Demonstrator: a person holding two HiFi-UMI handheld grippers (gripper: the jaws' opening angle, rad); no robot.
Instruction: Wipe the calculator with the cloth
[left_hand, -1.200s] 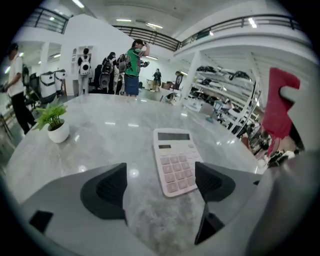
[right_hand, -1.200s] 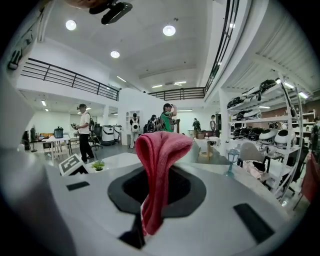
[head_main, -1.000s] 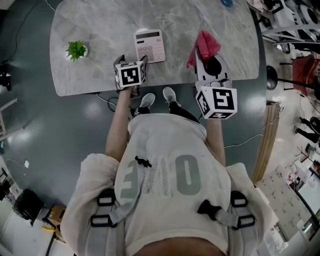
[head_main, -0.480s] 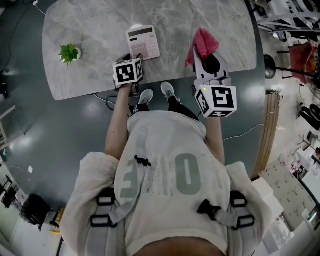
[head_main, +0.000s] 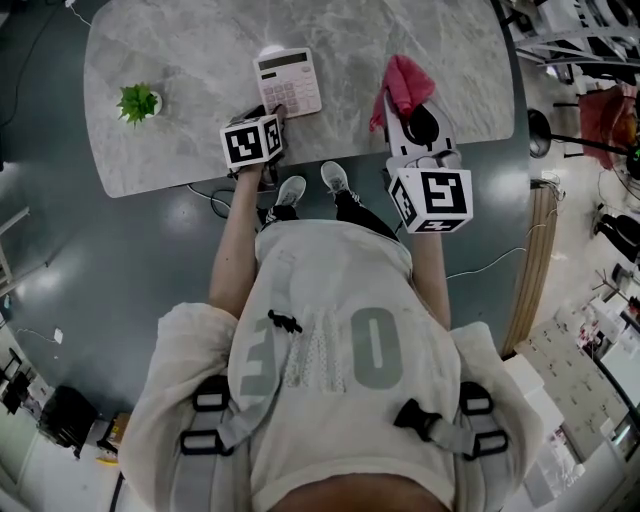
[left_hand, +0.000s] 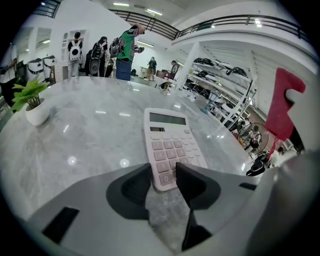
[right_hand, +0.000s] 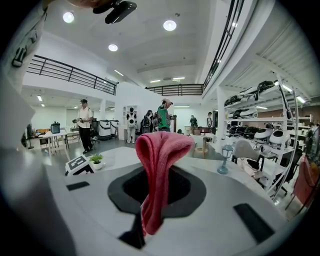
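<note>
The pink calculator (head_main: 288, 82) lies flat on the marble table (head_main: 200, 60), its near left corner between the fingers of my left gripper (head_main: 270, 110). In the left gripper view the calculator (left_hand: 170, 145) reaches into the gap of the left gripper (left_hand: 163, 182). Its jaws are closing; the right finger (left_hand: 192, 182) overlaps the keypad, and I see no firm clamp. My right gripper (head_main: 410, 108) hovers over the table's near right edge, shut on a red cloth (head_main: 408, 82). That cloth (right_hand: 159, 170) hangs folded out of the right gripper (right_hand: 155, 189).
A small potted plant (head_main: 137, 102) stands at the table's left, also seen as the plant (left_hand: 31, 100) in the left gripper view. A pale round object (head_main: 270, 52) sits just behind the calculator. The person's shoes (head_main: 315, 190) are below the table's near edge. Shelves and several people fill the background.
The left gripper's jaws have narrowed around the calculator's near corner, and the gripper has tilted slightly. The right gripper and its cloth have stayed put.
</note>
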